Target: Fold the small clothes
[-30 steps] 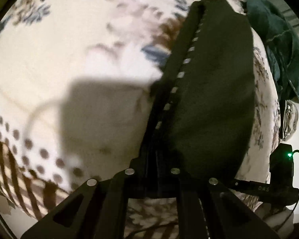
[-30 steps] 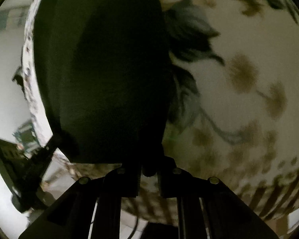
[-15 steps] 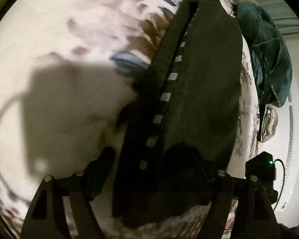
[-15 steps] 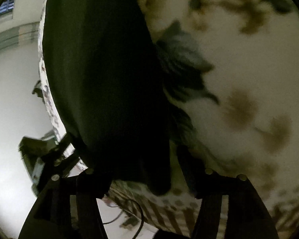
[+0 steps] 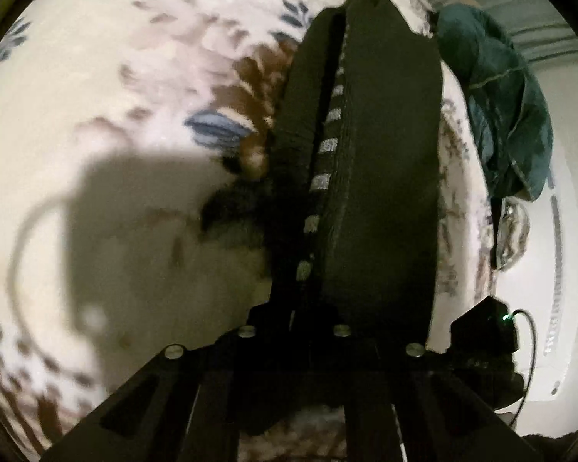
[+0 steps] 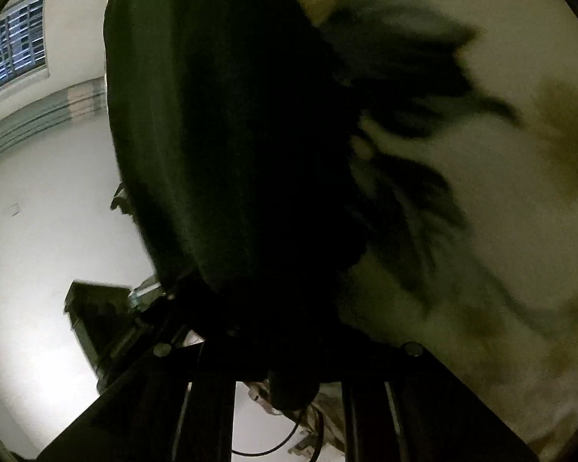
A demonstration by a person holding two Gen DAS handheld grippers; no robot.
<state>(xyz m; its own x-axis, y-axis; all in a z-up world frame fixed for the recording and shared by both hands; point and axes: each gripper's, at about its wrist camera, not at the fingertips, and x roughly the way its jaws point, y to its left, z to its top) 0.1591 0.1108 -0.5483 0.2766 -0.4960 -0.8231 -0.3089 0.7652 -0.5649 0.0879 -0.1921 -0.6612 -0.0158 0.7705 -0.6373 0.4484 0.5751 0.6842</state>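
Note:
A small black garment (image 5: 381,177) with a grey-dashed waistband (image 5: 320,181) lies on a floral bedspread (image 5: 127,88). My left gripper (image 5: 294,331) is shut on the garment's near edge, at the waistband end. In the right wrist view the same black garment (image 6: 227,134) fills the left middle. My right gripper (image 6: 285,342) is shut on its near edge and holds it lifted off the bedspread (image 6: 520,154). The fingertips of both grippers are hidden in the dark cloth.
A dark teal garment (image 5: 504,104) lies heaped at the bed's far right edge. The other gripper's body (image 5: 485,331) with a green light shows at the right. A wall and a barred window (image 6: 11,50) lie beyond the bed's edge.
Both grippers were open around the garment's edge half a second ago and have closed on it. The garment's near edge has risen off the bedspread.

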